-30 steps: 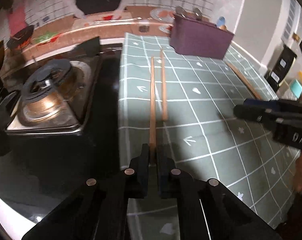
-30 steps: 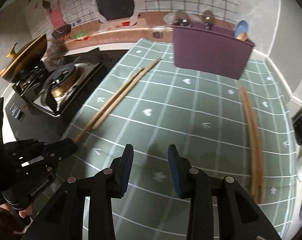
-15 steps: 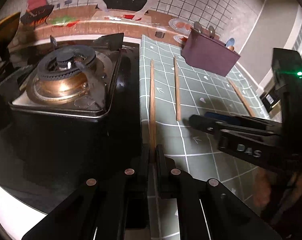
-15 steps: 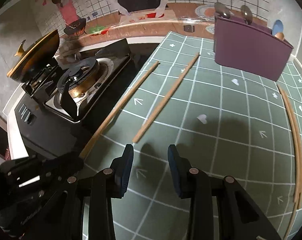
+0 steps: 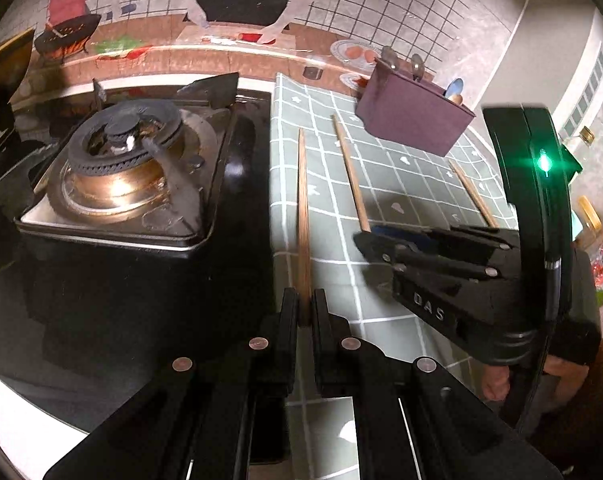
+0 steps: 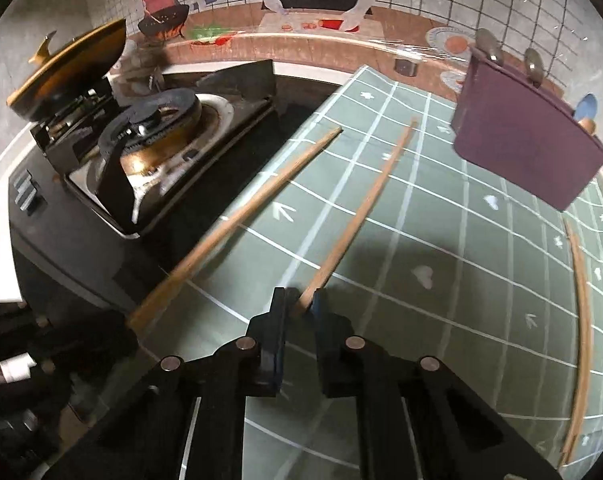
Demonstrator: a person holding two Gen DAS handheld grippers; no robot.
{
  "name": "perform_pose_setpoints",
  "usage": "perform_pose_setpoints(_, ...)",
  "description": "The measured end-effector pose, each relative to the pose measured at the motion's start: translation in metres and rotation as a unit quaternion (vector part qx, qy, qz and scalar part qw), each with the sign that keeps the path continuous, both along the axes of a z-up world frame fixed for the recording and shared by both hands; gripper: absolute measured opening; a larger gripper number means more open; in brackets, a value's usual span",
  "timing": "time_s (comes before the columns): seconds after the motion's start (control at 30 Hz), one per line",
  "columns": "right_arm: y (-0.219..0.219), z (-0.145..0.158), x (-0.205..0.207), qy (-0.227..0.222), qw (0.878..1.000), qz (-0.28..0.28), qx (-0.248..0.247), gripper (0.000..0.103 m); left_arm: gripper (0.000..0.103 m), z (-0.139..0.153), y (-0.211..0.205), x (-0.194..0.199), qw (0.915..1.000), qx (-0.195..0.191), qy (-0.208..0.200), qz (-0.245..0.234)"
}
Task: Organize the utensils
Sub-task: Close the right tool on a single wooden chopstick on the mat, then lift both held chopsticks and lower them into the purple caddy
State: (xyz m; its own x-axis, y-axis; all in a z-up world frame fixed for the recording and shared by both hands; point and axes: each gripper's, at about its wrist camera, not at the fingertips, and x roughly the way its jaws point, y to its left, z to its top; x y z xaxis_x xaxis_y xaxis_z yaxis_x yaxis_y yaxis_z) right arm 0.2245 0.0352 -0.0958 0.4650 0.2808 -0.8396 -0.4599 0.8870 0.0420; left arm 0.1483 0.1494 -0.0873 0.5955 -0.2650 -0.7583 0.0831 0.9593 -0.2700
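Note:
My left gripper (image 5: 304,304) is shut on the near end of a wooden chopstick (image 5: 302,208) that runs along the left edge of the green checked mat (image 5: 413,172). A second chopstick (image 6: 361,216) lies to its right. Its near end sits between the fingers of my right gripper (image 6: 301,306), whose jaws are closing and press on it. In the left wrist view the right gripper (image 5: 365,236) comes in from the right. A purple utensil holder (image 6: 525,148) with spoons in it stands at the back right of the mat.
A gas burner (image 5: 121,168) on a black stove top lies directly left of the mat. Another pair of chopsticks (image 6: 581,320) lies along the mat's right side. A gold pot lid (image 6: 73,64) rests at the far left behind the burner. A tiled wall closes off the back.
The right gripper moved left to the second chopstick and closed its jaws on the near end. The left gripper kept its hold, its chopstick now apart from the other.

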Motion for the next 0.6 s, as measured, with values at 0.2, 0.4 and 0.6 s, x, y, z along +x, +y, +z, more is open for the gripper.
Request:
perform_pose_setpoints(0.2,-0.046,0.007,-0.004,-0.003,0.999,-0.036,0.004,0.007,0.007,0.011,-0.020,0.006,0.9995,0.011,-0.014,-0.027)
perform_pose_setpoints(0.4,-0.093,0.027,-0.015,-0.031,0.996,-0.078,0.007,0.006,0.007,0.027,-0.039,0.014,0.9982,0.025,-0.037,-0.040)
perform_pose_setpoints(0.6,-0.127,0.061,-0.023,-0.070,0.991,-0.111,0.016,0.006,0.007,0.063,-0.049,0.023,0.9950,0.043,-0.077,-0.048)
